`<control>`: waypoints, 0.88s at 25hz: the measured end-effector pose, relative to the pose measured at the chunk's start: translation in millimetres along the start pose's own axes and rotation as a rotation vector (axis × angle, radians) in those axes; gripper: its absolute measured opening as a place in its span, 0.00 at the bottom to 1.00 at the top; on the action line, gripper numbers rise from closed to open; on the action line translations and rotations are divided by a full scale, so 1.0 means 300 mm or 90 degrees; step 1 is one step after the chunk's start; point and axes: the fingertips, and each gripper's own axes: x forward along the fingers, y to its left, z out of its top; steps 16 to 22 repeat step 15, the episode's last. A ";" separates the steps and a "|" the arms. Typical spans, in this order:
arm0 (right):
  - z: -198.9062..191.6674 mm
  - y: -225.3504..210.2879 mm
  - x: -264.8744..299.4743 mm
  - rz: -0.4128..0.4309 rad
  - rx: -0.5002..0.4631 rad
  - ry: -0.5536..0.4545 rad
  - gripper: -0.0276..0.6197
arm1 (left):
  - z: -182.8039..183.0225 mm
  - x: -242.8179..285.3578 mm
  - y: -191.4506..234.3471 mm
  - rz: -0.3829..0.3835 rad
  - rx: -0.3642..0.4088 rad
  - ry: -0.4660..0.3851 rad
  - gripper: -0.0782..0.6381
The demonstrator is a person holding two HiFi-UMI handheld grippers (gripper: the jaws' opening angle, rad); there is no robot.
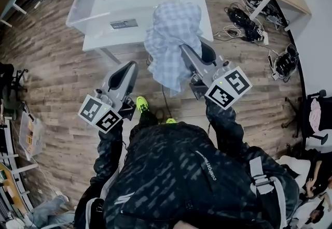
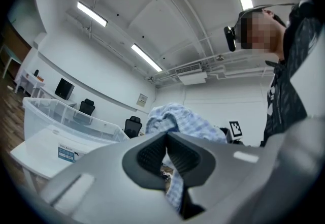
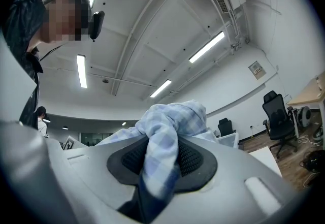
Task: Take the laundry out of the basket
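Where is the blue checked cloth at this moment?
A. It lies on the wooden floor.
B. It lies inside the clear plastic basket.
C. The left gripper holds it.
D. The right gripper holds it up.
D: the right gripper has its jaws closed on the checked cloth, which hangs from them outside the clear basket; the left gripper is apart from it, jaws together.
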 end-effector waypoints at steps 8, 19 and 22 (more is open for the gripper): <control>-0.011 -0.002 0.018 0.005 -0.004 0.002 0.22 | 0.020 0.014 0.010 -0.001 0.012 -0.006 0.12; -0.023 -0.006 0.022 0.008 -0.004 0.006 0.22 | 0.009 0.015 0.018 0.001 0.012 -0.003 0.12; -0.023 -0.006 0.022 0.008 -0.004 0.006 0.22 | 0.009 0.015 0.018 0.001 0.012 -0.003 0.12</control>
